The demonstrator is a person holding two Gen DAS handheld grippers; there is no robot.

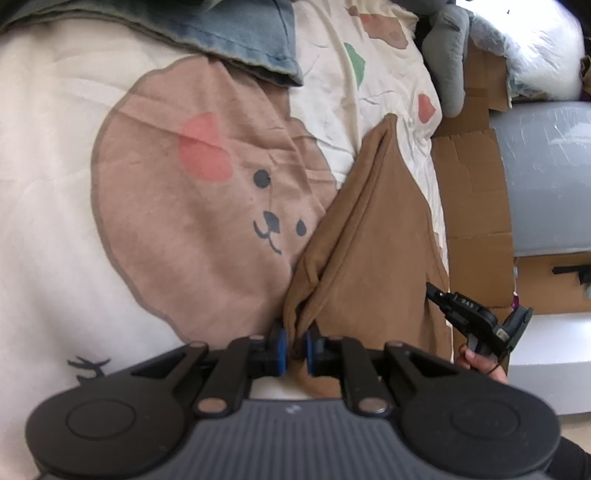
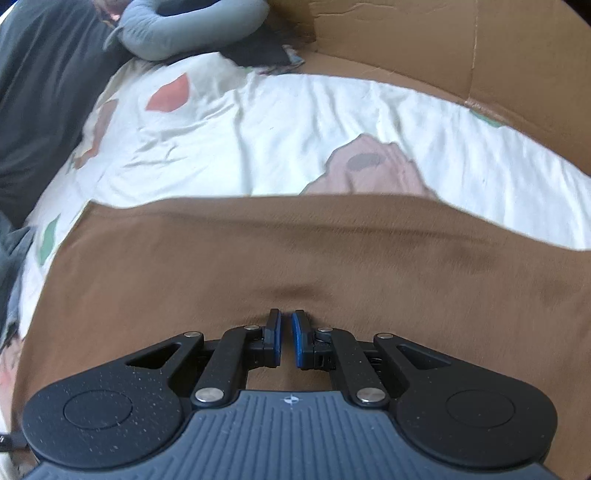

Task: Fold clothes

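Our left gripper [image 1: 294, 350] pinches a bunched edge of the soft brown fabric garment [image 1: 369, 236] on the bear-print sheet [image 1: 192, 184]; our right gripper [image 2: 286, 339], nearly closed, seems to nip its limp near edge; best held at corners

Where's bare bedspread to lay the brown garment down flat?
Free: the bedspread beyond the brown garment, up to the cardboard; also the bear print left of it. Crowded: jeans and grey pillow at the far end.
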